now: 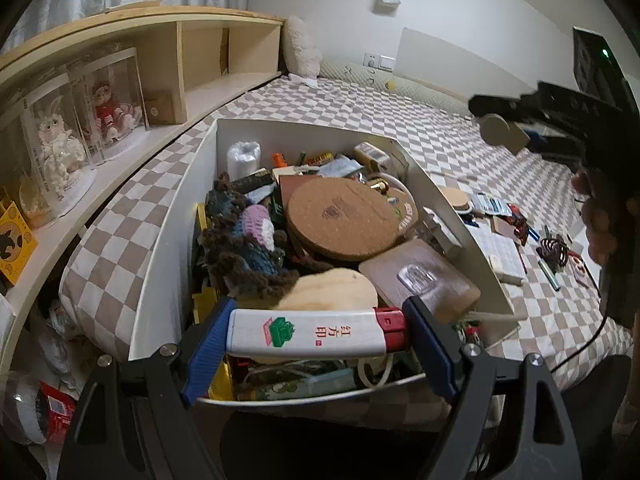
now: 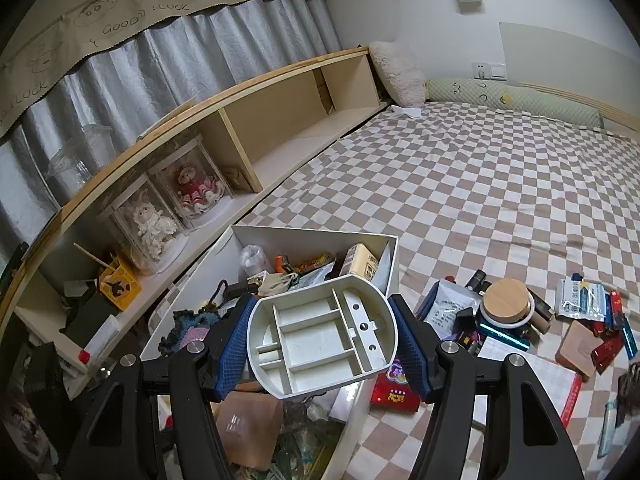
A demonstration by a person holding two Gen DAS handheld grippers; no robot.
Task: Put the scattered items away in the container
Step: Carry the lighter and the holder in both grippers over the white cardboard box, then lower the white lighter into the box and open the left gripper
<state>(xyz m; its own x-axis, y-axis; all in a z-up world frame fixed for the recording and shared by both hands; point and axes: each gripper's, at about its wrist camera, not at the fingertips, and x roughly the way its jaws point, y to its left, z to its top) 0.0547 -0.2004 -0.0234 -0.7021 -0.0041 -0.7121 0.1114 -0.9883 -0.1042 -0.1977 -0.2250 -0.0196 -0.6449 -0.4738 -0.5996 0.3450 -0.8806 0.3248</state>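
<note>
A white open box (image 1: 176, 208) full of small items stands on the checkered bed; it also shows in the right wrist view (image 2: 316, 236). My left gripper (image 1: 316, 334) is shut on a white lighter with a red cap (image 1: 308, 334), held crosswise over the box's near end. My right gripper (image 2: 322, 338) is shut on a cream plastic part with ribbed compartments (image 2: 320, 340), held above the box's right wall. The right gripper also shows in the left wrist view (image 1: 504, 120), high to the right of the box. Scattered items (image 2: 520, 320) lie on the bed right of the box.
A cork coaster (image 1: 344, 216), crocheted yarn (image 1: 240, 240) and a clear adhesive hook (image 1: 420, 280) lie in the box. A wooden-lidded jar (image 2: 506, 300), lighters (image 2: 608, 328) and packets lie on the bed. A wooden shelf (image 1: 120, 80) with doll cases (image 2: 160, 216) runs along the left.
</note>
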